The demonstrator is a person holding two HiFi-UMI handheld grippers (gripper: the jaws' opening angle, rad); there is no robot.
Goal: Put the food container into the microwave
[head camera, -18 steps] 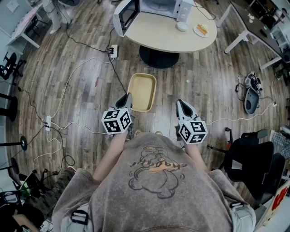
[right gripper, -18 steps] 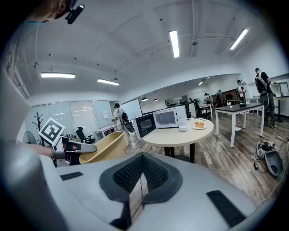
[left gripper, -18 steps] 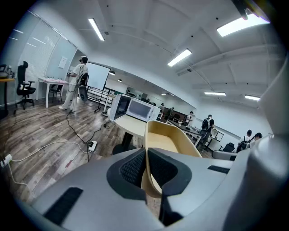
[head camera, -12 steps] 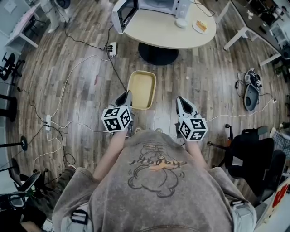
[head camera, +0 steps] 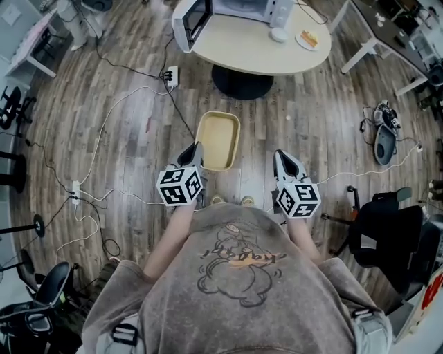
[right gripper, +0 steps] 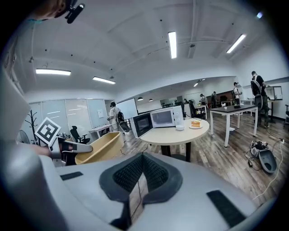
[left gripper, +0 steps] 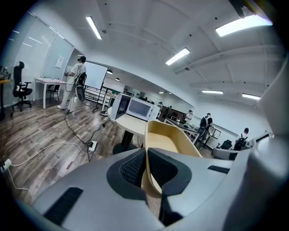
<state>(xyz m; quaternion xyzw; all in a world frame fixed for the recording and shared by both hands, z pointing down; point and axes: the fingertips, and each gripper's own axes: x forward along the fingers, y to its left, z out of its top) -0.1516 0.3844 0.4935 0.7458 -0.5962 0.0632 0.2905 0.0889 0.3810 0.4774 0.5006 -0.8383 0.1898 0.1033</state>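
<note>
The food container point(head camera: 219, 140) is best kept level as it is carried toward the open microwave point(head camera: 225, 10) on the table point(head camera: 256, 50), far ahead of the grippers. Its near rim is pinched in the left gripper point(head camera: 193, 151); the right gripper point(head camera: 284, 161) is closed on nothing alongside.

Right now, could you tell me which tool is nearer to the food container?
Left. The left tool is clamped on the near rim of the food container; the right tool is off to its right, touching nothing.
</note>
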